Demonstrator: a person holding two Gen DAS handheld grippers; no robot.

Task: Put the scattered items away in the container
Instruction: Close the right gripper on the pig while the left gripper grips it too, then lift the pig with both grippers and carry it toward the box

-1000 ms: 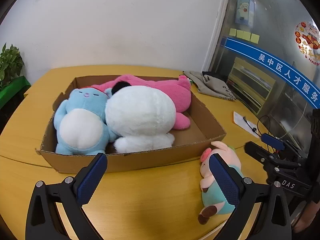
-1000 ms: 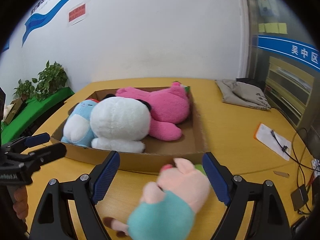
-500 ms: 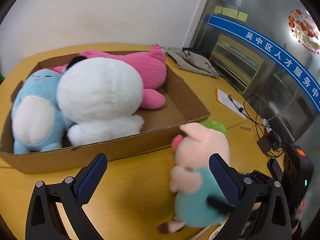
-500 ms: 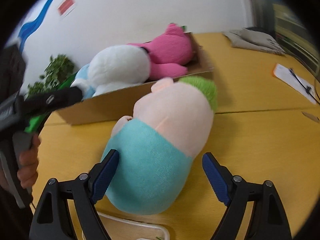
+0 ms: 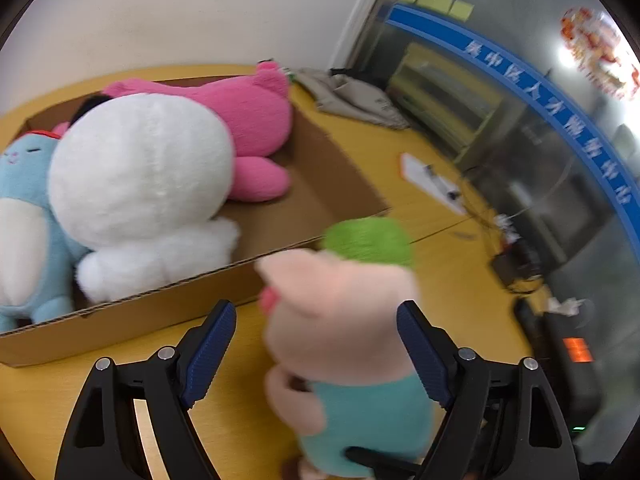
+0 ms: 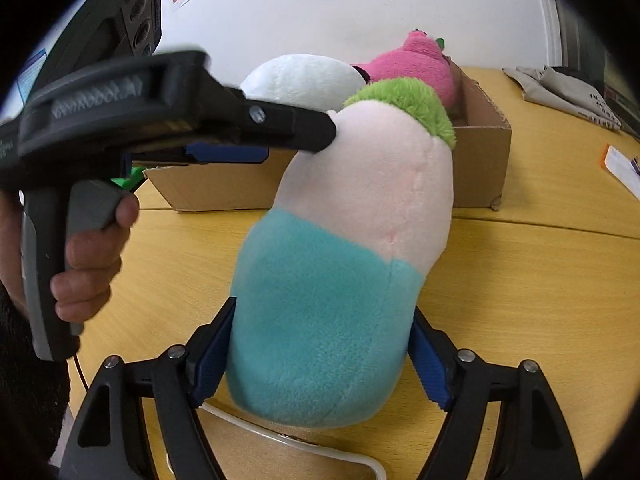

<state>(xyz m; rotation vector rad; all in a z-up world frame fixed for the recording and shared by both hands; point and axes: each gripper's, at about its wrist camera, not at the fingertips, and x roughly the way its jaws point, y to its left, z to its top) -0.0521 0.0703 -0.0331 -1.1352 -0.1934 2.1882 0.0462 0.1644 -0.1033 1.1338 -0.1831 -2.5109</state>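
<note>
A plush pig (image 5: pixel 340 308) with a pale pink head, green tuft and teal body (image 6: pixel 320 320) stands tilted on the yellow table, just in front of the cardboard box (image 5: pixel 120 320). My right gripper (image 6: pixel 320 360) is closing, and both blue pads touch the pig's teal body. My left gripper (image 5: pixel 318 354) is also closing around the pig's head. Its right pad is against the plush and its left pad (image 5: pixel 212 348) is still apart from it. In the right wrist view one left-gripper finger (image 6: pixel 296 128) touches the head.
The box (image 6: pixel 480 160) holds a blue plush (image 5: pixel 24 220), a white plush (image 5: pixel 140 172) and a pink plush (image 5: pixel 248 120). A grey cloth (image 5: pixel 352 96), a paper with a cable (image 5: pixel 428 176) and black devices (image 5: pixel 560 360) lie to the right. A white cable (image 6: pixel 280 436) lies under the pig.
Both grippers came down around the pig. The pig rose from lying to nearly upright. The right jaws narrowed onto its teal body and the left jaws narrowed slightly.
</note>
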